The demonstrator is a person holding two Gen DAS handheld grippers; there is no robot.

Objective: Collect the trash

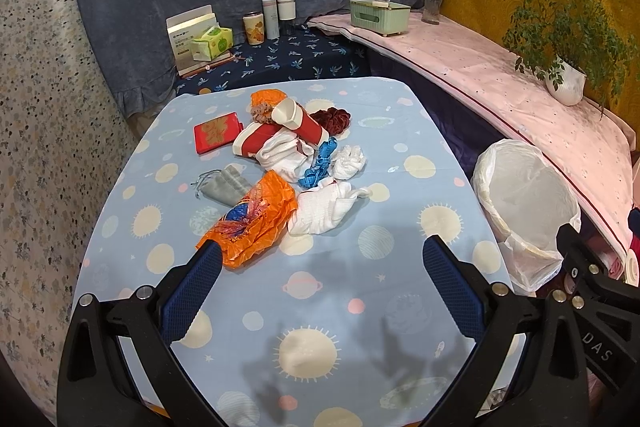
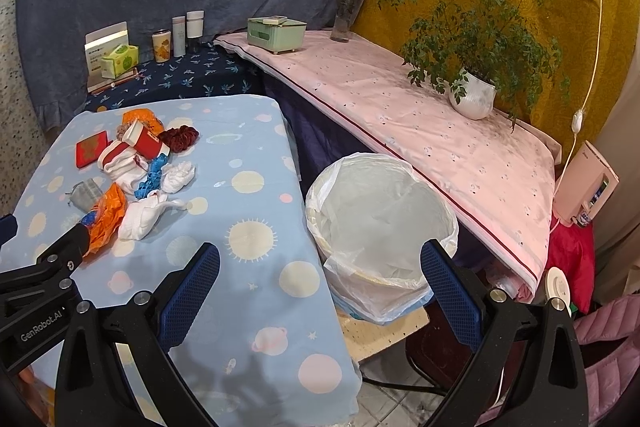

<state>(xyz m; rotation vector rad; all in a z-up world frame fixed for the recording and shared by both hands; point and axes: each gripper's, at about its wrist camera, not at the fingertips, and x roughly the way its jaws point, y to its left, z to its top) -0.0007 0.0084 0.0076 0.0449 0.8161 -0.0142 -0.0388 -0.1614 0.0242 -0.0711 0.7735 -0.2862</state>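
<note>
**Trash Collection: Start State, No Item Grasped**

Both tongs occupy the lower frame of their own views: left tongs and right tongs are spread wide and hold nothing. Judged step: approach, before the first pick.

Trash pile location: centre of the surface, mid-frame in the left view. Lined bin stands just beside the surface's edge, lower centre in the right view; appears empty.

Count, as visible:
- orange plastic bags: 2
- red paper cups: 2
- white cloth wads: 3
- blue strip: 1
- grey pouch: 1

Next move: lower left tongs onto the nearest orange bag, close, carry to bin.
</note>
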